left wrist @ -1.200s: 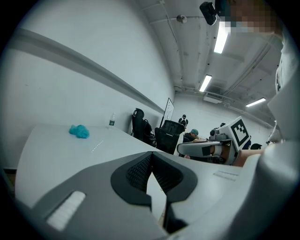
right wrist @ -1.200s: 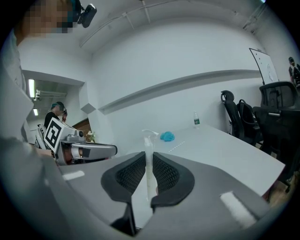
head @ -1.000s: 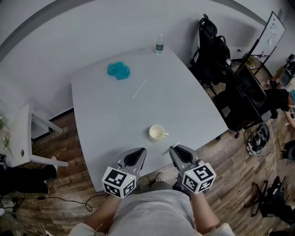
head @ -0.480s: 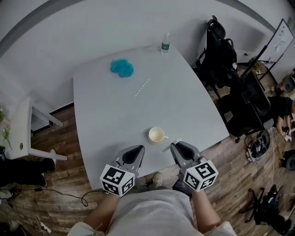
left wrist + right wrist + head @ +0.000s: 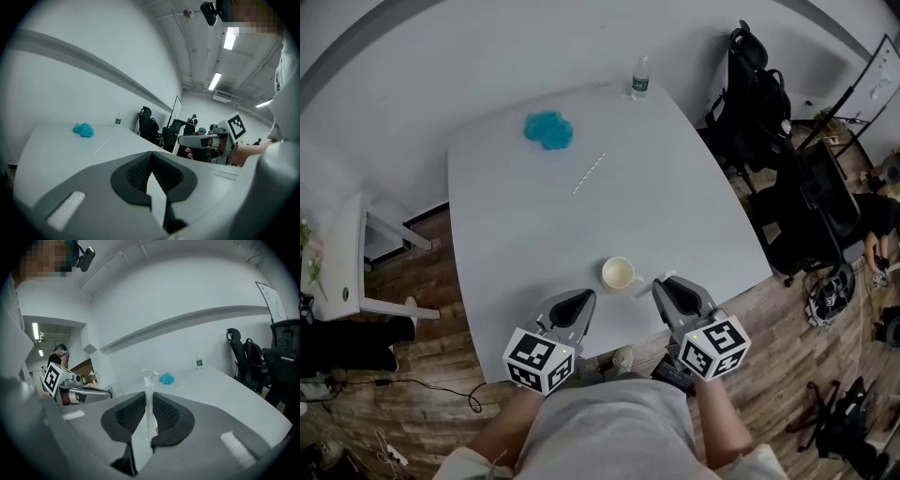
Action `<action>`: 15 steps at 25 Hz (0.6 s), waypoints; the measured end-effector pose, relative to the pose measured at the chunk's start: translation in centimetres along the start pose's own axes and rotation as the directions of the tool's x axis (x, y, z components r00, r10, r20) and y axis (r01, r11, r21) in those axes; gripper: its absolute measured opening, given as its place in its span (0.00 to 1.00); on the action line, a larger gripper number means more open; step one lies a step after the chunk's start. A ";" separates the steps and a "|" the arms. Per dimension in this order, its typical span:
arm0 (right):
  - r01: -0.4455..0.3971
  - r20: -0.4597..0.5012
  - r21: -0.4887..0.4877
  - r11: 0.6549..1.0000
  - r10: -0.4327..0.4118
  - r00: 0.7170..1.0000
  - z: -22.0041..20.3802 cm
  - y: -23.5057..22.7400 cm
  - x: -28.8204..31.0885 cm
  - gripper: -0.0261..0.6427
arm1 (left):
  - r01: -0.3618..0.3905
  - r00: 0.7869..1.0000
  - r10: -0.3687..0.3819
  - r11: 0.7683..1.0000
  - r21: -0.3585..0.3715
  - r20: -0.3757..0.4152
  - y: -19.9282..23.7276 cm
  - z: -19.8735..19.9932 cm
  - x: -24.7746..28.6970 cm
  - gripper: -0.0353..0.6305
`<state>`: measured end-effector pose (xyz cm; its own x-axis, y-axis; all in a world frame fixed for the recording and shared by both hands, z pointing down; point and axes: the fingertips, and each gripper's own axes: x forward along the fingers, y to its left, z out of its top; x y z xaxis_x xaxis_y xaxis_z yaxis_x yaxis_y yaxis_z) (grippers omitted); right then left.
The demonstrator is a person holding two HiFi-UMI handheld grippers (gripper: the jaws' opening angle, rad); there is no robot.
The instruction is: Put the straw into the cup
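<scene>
Our right gripper [image 5: 149,404] is closed part-way on a clear straw [image 5: 149,383]. The ribbed pads press it from both sides, and it stands upright between them with its bent top poking out above the jaw tips. Our left gripper [image 5: 151,161] holds nothing: its jaws meet at the tips, leaving only a narrow wedge of gap lower down between the pads.

In the head view both grippers hang over the near edge of the white table [image 5: 694,216]. The cup [image 5: 618,274] stands upright on the surface close to that edge, just beyond their tips and between them. Its handle is turned towards the right gripper. The held straw's end lies just beside that handle, and we cannot tell whether the two touch.

The cup shows in the head view alone, because the grey jaw bodies fill the lower part of both gripper views. Our grippers and body cover part of the table's near edge.

A second straw [image 5: 589,173] lies flat on the far half of the surface, too thin to show any detail. Near the far left corner sits a turquoise wad [image 5: 548,129], and we cannot make out what it is made of. A small bottle [image 5: 640,77] stands at the far edge. Black office chairs [image 5: 759,103] crowd the floor off the right edge, cut off in part by the picture's border.
</scene>
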<state>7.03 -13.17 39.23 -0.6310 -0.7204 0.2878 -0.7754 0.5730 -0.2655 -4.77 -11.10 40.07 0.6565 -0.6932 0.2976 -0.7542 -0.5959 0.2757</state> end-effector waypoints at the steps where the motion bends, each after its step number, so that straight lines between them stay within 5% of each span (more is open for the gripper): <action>1: -0.002 -0.001 0.000 1.000 0.002 1.000 0.0 -0.2 0.2 0.12 | -0.001 1.000 0.001 1.000 0.000 0.000 0.1 0.1 0.2 0.08; 15: -0.016 0.002 0.000 1.000 0.016 1.000 1.0 -1.7 2.4 0.12 | -0.022 1.000 0.022 1.000 -0.016 0.003 1.5 0.7 1.5 0.08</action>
<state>6.88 -16.23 39.44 -0.6435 -0.7119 0.2812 -0.7649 0.5847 -0.2702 -4.91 -13.37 40.29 0.6398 -0.7071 0.3010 -0.7680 -0.5740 0.2841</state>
